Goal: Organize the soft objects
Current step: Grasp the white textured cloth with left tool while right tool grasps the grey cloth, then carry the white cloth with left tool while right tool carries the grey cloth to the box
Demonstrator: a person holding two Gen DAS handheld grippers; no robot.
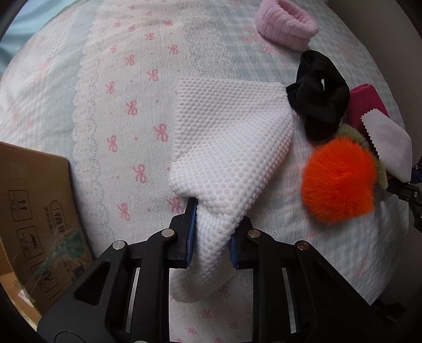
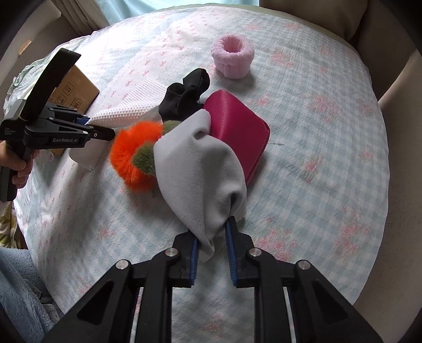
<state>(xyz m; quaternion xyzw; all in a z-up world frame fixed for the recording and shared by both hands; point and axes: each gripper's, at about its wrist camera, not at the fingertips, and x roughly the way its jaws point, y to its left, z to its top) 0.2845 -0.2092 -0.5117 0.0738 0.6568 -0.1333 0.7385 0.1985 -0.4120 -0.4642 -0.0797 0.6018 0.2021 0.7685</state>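
Note:
My left gripper [image 1: 212,232] is shut on a white bumpy cloth [image 1: 226,147], which hangs from it over the bed; the gripper [image 2: 88,122] and cloth [image 2: 124,112] also show in the right wrist view. My right gripper [image 2: 212,249] is shut on a grey fleece cloth [image 2: 195,168], draped over a magenta pouch [image 2: 237,126]. The grey cloth [image 1: 387,142] also shows in the left wrist view. An orange and green fluffy ball [image 2: 134,158] [image 1: 340,179], a black scrunchie [image 2: 184,95] [image 1: 319,103] and a pink fuzzy band [image 2: 233,59] [image 1: 284,23] lie on the bedspread.
The bedspread [image 2: 316,158] is pale blue check with pink bows. A cardboard box [image 1: 34,211] stands at the left edge, also seen in the right wrist view [image 2: 75,89]. A beige headboard or cushion [image 2: 390,31] lies beyond the far right.

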